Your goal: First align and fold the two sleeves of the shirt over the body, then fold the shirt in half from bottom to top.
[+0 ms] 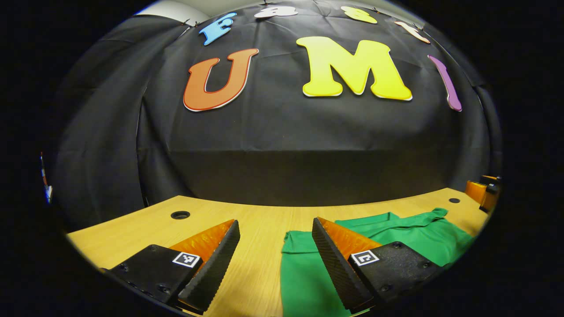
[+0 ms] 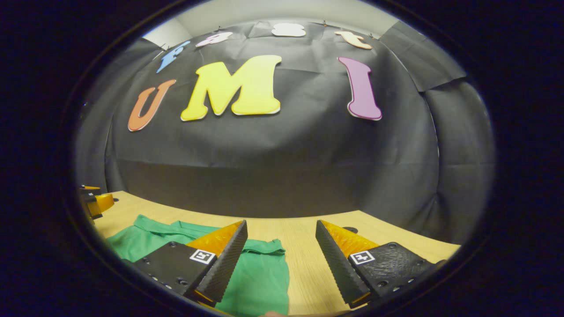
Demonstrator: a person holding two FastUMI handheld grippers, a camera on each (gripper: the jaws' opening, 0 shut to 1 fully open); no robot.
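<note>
On a light wooden surface [image 1: 260, 224], a green shirt [image 1: 396, 237] lies flat and spread out, collar toward the black cloth wall. The left gripper [image 1: 275, 264] hovers by one side of the shirt, its jaws wide open and holding nothing. The right gripper [image 2: 282, 264] hovers at the opposite side over a sleeve [image 2: 260, 264], jaws likewise open and empty. No fold looks made: both sleeve folds and the bottom-to-top fold appear left to do.
</note>
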